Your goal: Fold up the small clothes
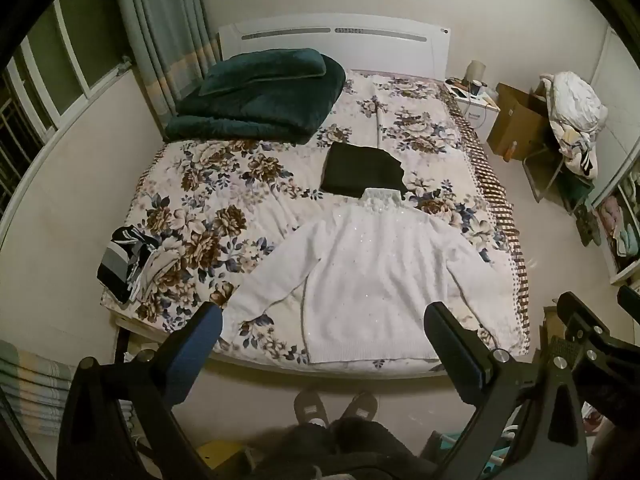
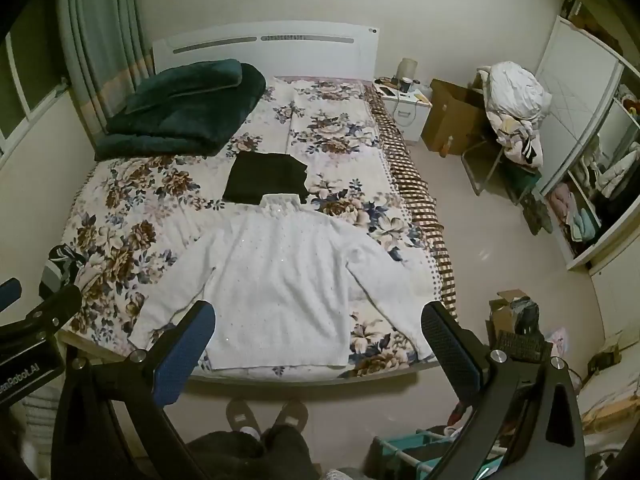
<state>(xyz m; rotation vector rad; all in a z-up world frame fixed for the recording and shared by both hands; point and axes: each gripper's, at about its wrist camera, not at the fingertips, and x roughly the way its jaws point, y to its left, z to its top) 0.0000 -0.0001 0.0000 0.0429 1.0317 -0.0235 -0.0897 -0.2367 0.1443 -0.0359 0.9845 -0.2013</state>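
Your open wardrobe (image 2: 588,200) at the right holds folded and hanging clothes on its shelves, and a brown cardboard box (image 2: 450,116) stands open beside the nightstand (image 2: 408,114), its contents hidden. The white sweater (image 1: 372,276) lies flat on the bed (image 1: 224,184), sleeves spread, collar touching a folded black garment (image 1: 362,174). Your left gripper (image 1: 324,344) and right gripper (image 2: 318,338) both hang above the bed's near edge, jaws wide apart, holding nothing, clear of the sweater's hem

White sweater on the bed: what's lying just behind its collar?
Behind the white sweater lies a folded black garment. The collar overlaps its near edge, hiding that strip; what kind of garment cannot be told.
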